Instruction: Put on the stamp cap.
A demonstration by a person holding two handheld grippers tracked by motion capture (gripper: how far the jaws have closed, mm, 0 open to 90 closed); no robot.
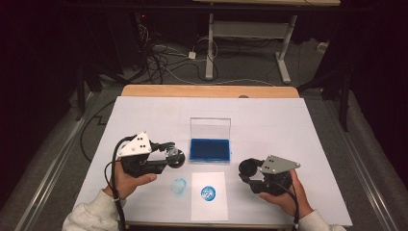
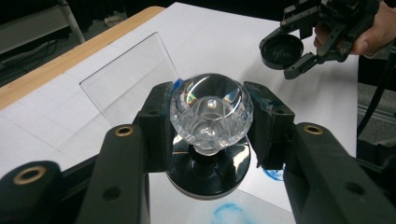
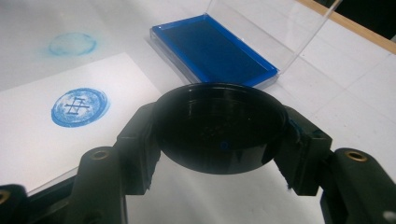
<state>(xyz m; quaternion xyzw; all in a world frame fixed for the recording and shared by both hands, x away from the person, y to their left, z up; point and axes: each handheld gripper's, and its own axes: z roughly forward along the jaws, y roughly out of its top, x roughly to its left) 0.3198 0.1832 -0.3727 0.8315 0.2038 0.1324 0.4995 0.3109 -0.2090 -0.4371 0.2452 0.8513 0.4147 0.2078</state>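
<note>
We see the left tool [image 2: 208, 121] clamped on the stamp's [image 2: 211, 114] crystal knob, held above the bench [image 1: 288, 125]. The right tool [image 3: 217, 135] grips its black cap [image 3: 219, 126], off to the stamp's right, well apart. Capping means bringing them together. The stamp face is hidden, probably still inked; the print [image 1: 208, 193] sits on the paper [image 1: 214, 207].

A round black cap [image 3: 219, 128] is clamped between the jaws of the right claw [image 3: 219, 140]. Beyond it, an open blue ink pad [image 3: 215, 49] and a white sheet [image 3: 56, 135] bearing a blue round stamp print [image 3: 80, 107] are seen on the table [image 3: 336, 93].
</note>
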